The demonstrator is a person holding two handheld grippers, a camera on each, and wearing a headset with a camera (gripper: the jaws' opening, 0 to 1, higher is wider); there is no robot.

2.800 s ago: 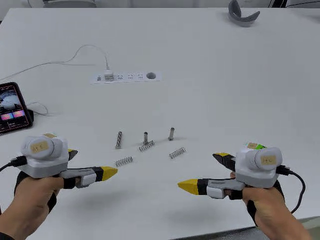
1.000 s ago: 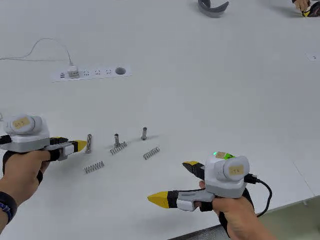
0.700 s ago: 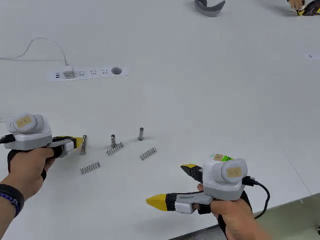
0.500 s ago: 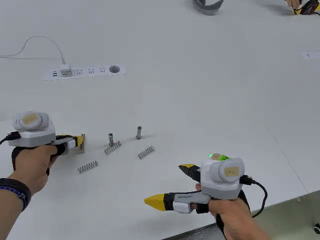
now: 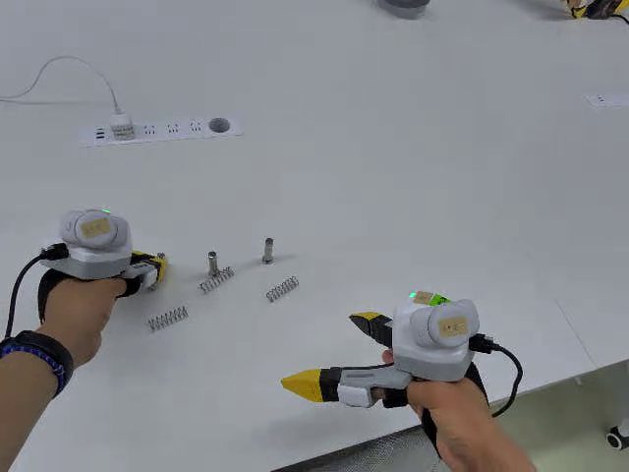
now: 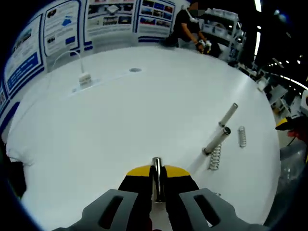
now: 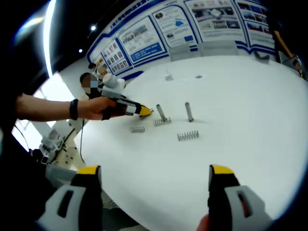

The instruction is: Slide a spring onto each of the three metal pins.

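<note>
Metal pin (image 6: pixel 156 179) was clamped between the closed jaws of the left gripper (image 5: pixel 154 265). Two other pins (image 5: pixel 213 263) (image 5: pixel 267 250) stood upright on the white table (image 5: pixel 413 167), with three springs (image 5: pixel 168 319) (image 5: pixel 216 280) (image 5: pixel 282 288) lying near them. The right gripper (image 5: pixel 329 352) was spread wide, holding nothing.

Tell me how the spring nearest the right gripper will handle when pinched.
The spring is a small open wire coil, so it probably feels very light and squashes if pinched along its length. Lying on its side on the smooth table, it may well roll or skid when nudged. A grip across the coils by the open right gripper seems safest.
</note>
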